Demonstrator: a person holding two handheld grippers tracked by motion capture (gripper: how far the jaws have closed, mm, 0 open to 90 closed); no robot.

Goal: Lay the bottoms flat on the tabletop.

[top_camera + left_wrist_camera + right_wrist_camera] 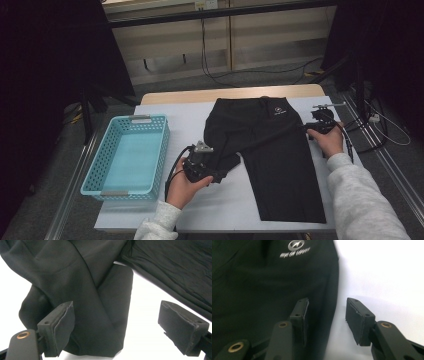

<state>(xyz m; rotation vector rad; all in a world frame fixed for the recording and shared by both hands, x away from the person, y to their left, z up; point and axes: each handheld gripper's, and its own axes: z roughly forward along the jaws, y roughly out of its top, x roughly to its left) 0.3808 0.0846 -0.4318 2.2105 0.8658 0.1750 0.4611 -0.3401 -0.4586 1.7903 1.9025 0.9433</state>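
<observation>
Left gripper (216, 175), jaws spread, straddles the folded-over leg end of the black trousers (272, 150) on the white table (220, 200). Right gripper (306, 127), jaws parted, straddles the trousers' side edge near the waist. Basket (127, 156) left, apart.

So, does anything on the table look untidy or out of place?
Yes. The black trousers are not lying flat: their left leg is folded up and bunched near the left gripper, while the other leg lies straight. The turquoise basket looks normal.
</observation>
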